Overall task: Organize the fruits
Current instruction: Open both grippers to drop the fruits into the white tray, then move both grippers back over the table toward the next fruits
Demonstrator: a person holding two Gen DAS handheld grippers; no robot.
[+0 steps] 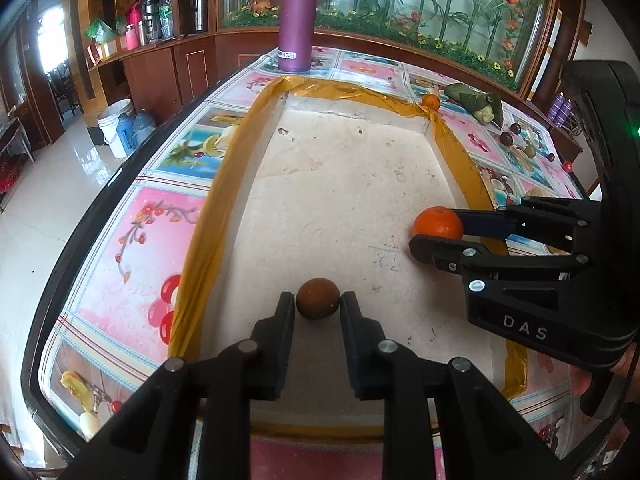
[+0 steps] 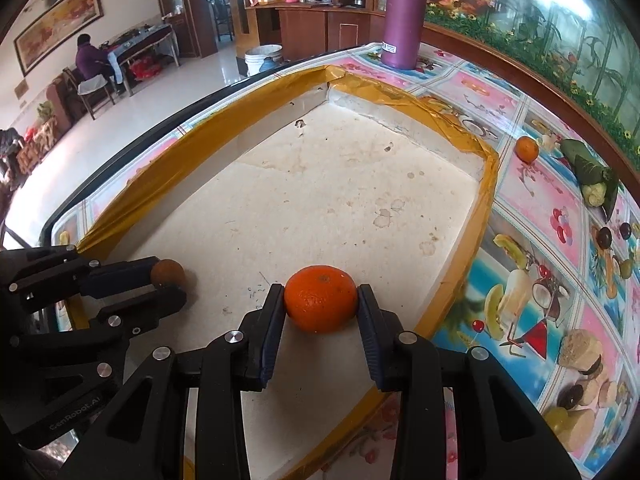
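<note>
My left gripper [image 1: 318, 300] is shut on a small round brown fruit [image 1: 318, 298], low over the white foam tray [image 1: 340, 184] with yellow taped rim. It also shows in the right wrist view [image 2: 170, 280], with the brown fruit [image 2: 168, 273] at the tray's near left. My right gripper [image 2: 320, 300] is shut on an orange mandarin [image 2: 321, 304] above the tray's near right part. In the left wrist view the right gripper [image 1: 436, 226] holds the mandarin [image 1: 438, 222] by the tray's right rim.
A second mandarin [image 2: 527, 149], a green leaf-wrapped bundle [image 2: 592, 172] and several small dark fruits [image 2: 604, 237] lie on the patterned tablecloth right of the tray. A purple flask [image 1: 298, 20] stands behind the tray. The table's left edge drops to the floor.
</note>
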